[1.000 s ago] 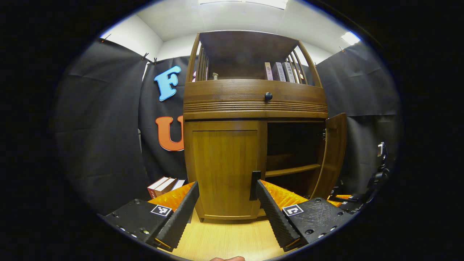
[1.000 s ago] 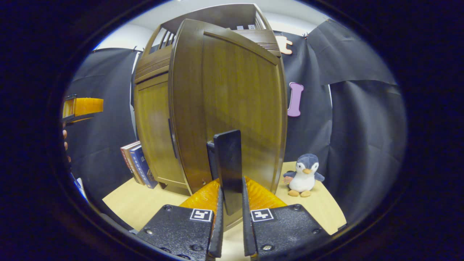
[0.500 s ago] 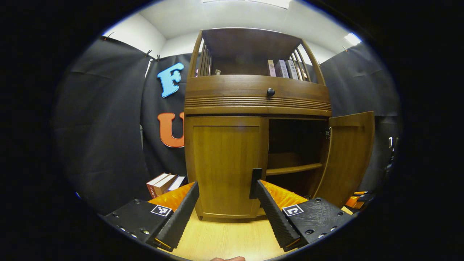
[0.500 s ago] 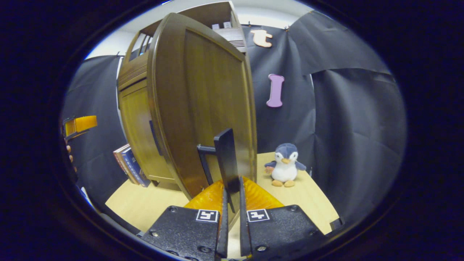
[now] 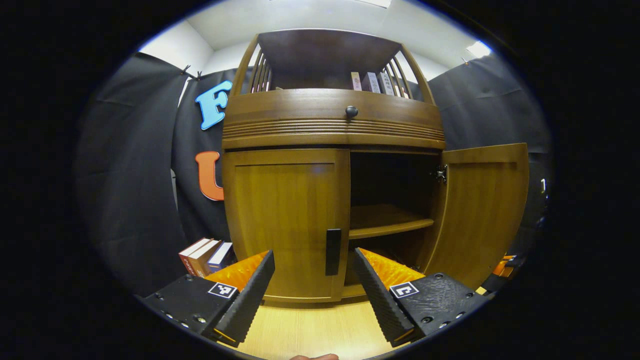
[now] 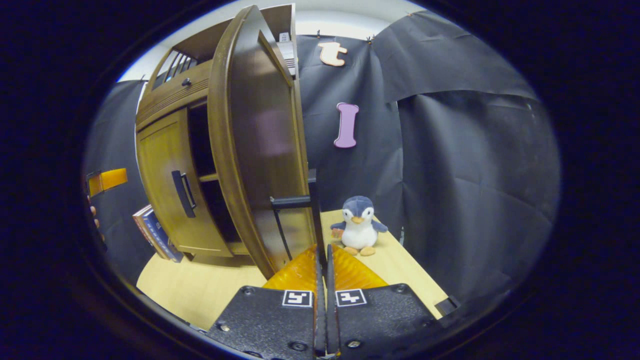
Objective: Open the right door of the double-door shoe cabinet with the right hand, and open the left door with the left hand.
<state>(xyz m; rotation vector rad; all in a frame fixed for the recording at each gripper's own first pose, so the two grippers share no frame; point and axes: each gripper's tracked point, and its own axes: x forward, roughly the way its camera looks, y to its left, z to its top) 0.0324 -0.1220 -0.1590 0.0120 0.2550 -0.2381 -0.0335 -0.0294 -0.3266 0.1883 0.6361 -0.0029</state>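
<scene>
Standing on the pale tabletop (image 5: 310, 330), the shoe cabinet (image 5: 332, 125) has its right door (image 5: 482, 210) swung wide open, baring a dark inside with one shelf (image 5: 387, 225). Its left door (image 5: 285, 220) is shut, its dark handle (image 5: 333, 252) untouched. The right gripper (image 6: 321, 260) has its fingers pinched narrowly on the right door's handle (image 6: 312, 210). The left gripper (image 5: 312, 280) hangs near the left door with its fingers spread wide, holding nothing. Books (image 5: 205, 254) lean left of the cabinet; a toy penguin (image 6: 357, 226) sits at its right.
</scene>
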